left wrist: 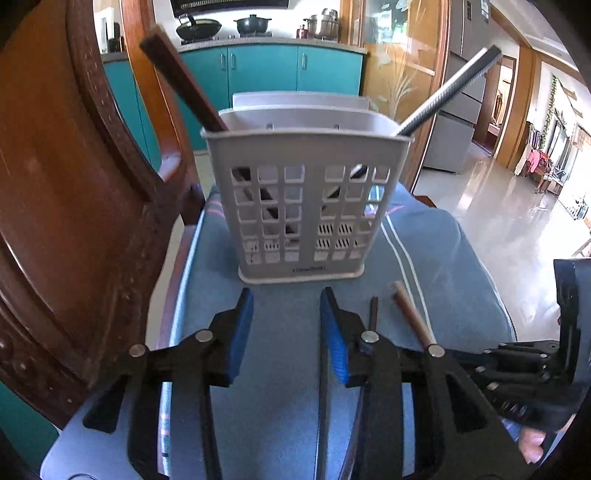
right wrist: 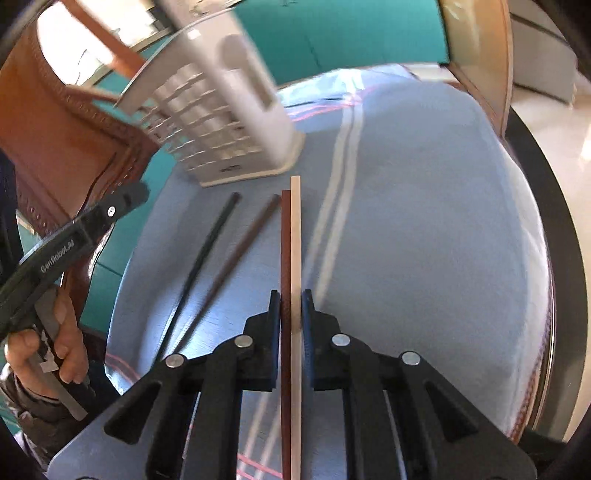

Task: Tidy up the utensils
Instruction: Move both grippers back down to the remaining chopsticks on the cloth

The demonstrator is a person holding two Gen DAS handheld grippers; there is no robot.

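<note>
While the left gripper (left wrist: 286,325) gapes, the right gripper (right wrist: 291,317) clamps seemingly two chopsticks (right wrist: 291,251) near the caddy (right wrist: 229,122).

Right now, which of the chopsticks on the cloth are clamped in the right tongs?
The cream chopstick and reddish-brown chopstick, pressed together between the right tongs; the black and dark brown ones lie loose.

A home kitchen; teal cabinets (left wrist: 266,68) at twelve o'clock carry black pots (left wrist: 253,24). A grey refrigerator (left wrist: 461,92) stands at two o'clock.
</note>
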